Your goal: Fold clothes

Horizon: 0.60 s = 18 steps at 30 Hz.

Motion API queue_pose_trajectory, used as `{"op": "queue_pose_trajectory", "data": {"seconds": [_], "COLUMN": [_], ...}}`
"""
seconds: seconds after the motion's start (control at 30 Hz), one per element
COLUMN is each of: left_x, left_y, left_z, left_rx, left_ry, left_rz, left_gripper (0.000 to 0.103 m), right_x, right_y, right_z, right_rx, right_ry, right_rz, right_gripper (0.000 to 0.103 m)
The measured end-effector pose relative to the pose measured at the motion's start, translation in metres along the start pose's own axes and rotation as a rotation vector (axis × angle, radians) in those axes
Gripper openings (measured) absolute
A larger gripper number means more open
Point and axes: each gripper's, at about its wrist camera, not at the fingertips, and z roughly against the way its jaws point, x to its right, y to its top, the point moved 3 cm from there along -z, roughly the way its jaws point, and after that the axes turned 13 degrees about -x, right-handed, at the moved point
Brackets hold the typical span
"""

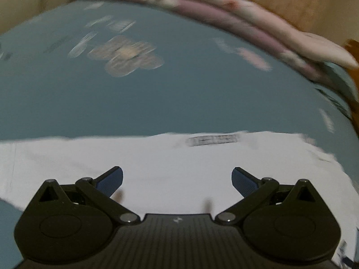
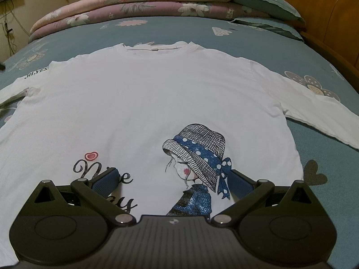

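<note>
A white long-sleeved T-shirt (image 2: 139, 103) lies spread flat, front up, on a blue bedsheet (image 2: 184, 31). Its print shows a girl in a hat and dark script. The collar points to the far side and both sleeves stretch outward. My right gripper (image 2: 174, 180) hovers over the shirt's lower part, open, with nothing between its blue pads. In the blurred left wrist view, my left gripper (image 1: 177, 180) is open above a plain white stretch of the shirt (image 1: 157, 168), near a sleeve with small black lettering (image 1: 213, 140).
Folded pink and purple floral quilts (image 2: 134, 2) are stacked at the far side of the bed. Teal pillows (image 2: 267, 6) lie at the far right against a wooden headboard (image 2: 325, 13). Cables hang on the wall at far left.
</note>
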Motion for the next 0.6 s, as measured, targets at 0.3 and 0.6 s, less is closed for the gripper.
{"op": "queue_pose_trajectory", "data": {"seconds": [0.3, 0.6], "left_x": [-0.045, -0.018], "left_y": [0.020, -0.010], "left_z": [-0.025, -0.013], "left_rx": [0.118, 0.108], "left_ry": [-0.065, -0.088], "left_rz": [0.073, 0.016], "left_gripper": [0.102, 0.102], "right_x": [0.000, 0.000], "right_y": [-0.001, 0.000], "right_z": [-0.002, -0.001], "right_rx": [0.022, 0.027], "right_ry": [-0.006, -0.009], "right_rz": [-0.008, -0.008], "right_gripper": [0.103, 0.103]}}
